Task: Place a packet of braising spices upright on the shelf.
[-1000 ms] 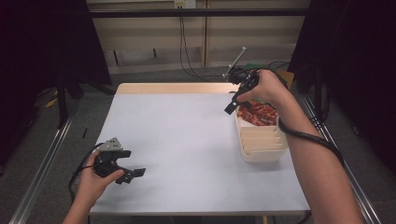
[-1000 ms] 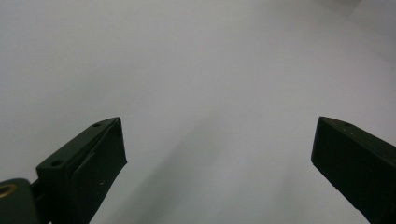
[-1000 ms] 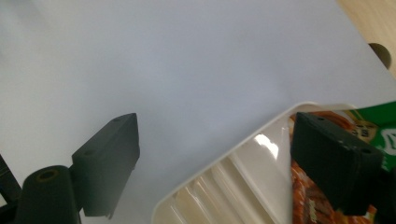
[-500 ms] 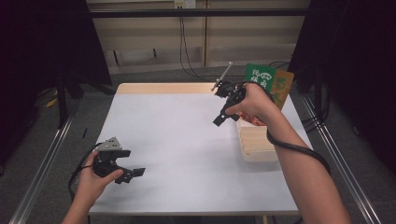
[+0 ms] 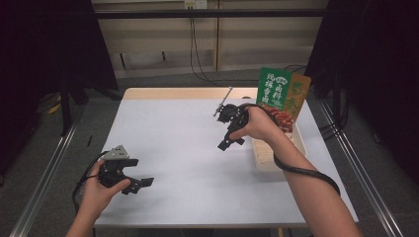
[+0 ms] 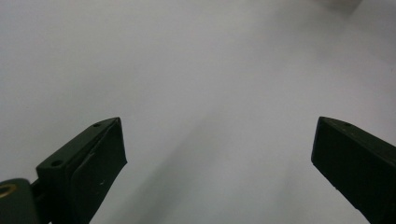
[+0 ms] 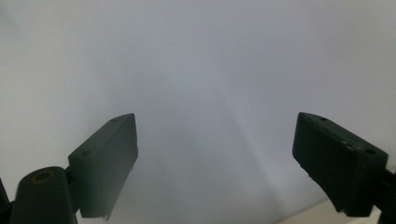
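A big white table (image 5: 188, 163) is sitting in a room with dark curtains on both sides and a pale wall at the back. A white tray (image 5: 271, 153) is resting near the table's right edge, with red packets (image 5: 282, 118) lying in its far part, and a green packet (image 5: 273, 89) and an orange packet (image 5: 298, 96) are standing up at the back of it. The right gripper (image 5: 228, 143) is hanging just beside the tray, on its left, above the bare table. Its jaws are standing wide apart and are holding nothing. The left gripper (image 5: 141, 182) is waiting low at the near left corner, well apart from the tray, and its jaws are wide open and empty too. The right arm is lying across the tray, and its black cable is looping over the tray's near end. I am guessing the arm or the cable could be bumping the tall packets and tipping them over, or dragging the light tray toward the edge. Open jaws could also be poking a packet instead of gripping it.
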`<action>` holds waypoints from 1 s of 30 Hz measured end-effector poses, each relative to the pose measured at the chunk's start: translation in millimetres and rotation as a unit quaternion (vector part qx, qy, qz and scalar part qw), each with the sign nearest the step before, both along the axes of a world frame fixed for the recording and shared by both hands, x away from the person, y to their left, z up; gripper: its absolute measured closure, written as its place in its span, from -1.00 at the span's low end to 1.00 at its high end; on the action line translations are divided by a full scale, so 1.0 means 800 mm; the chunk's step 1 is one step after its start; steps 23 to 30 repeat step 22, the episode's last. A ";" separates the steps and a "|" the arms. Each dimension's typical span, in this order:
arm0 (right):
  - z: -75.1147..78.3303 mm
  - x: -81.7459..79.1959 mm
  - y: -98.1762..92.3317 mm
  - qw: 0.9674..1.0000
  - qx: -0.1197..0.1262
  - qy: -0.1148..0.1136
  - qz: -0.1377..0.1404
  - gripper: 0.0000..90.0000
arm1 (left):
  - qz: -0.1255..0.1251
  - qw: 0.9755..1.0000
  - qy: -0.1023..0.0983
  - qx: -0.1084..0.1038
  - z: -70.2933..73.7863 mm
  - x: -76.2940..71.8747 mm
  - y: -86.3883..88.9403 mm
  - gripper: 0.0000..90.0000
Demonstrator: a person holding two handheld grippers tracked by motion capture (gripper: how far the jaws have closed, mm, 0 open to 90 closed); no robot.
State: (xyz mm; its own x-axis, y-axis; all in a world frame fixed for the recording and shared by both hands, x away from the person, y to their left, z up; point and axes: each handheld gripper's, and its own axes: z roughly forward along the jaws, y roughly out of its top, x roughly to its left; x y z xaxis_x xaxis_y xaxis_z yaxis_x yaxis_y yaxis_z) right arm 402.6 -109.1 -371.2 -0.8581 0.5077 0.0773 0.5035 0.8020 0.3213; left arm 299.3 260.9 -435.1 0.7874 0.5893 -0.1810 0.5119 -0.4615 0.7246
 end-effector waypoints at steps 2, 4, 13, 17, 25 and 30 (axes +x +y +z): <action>-0.006 -0.003 0.002 1.000 0.007 0.001 -0.002 -0.68 | 0.001 1.000 -0.001 -0.001 -0.001 0.000 -0.001 -0.94; -0.009 -0.005 0.004 1.000 0.007 -0.001 -0.001 -0.68 | 0.002 1.000 -0.002 0.003 -0.001 0.000 -0.001 -0.94; -0.037 -0.020 0.015 1.000 0.020 -0.006 0.010 -0.67 | -0.001 1.000 -0.003 0.005 -0.003 0.000 -0.004 -0.94; -0.049 -0.030 0.019 0.999 0.030 -0.007 0.011 -0.68 | -0.005 1.000 -0.004 0.005 -0.005 0.001 -0.004 -0.94; -0.062 -0.043 0.021 0.999 0.052 -0.015 -0.003 -0.74 | -0.009 1.000 -0.009 0.017 -0.009 0.001 -0.006 -0.94; -0.062 -0.043 0.021 0.999 0.052 -0.015 -0.003 -0.74 | -0.009 1.000 -0.009 0.017 -0.009 0.001 -0.006 -0.94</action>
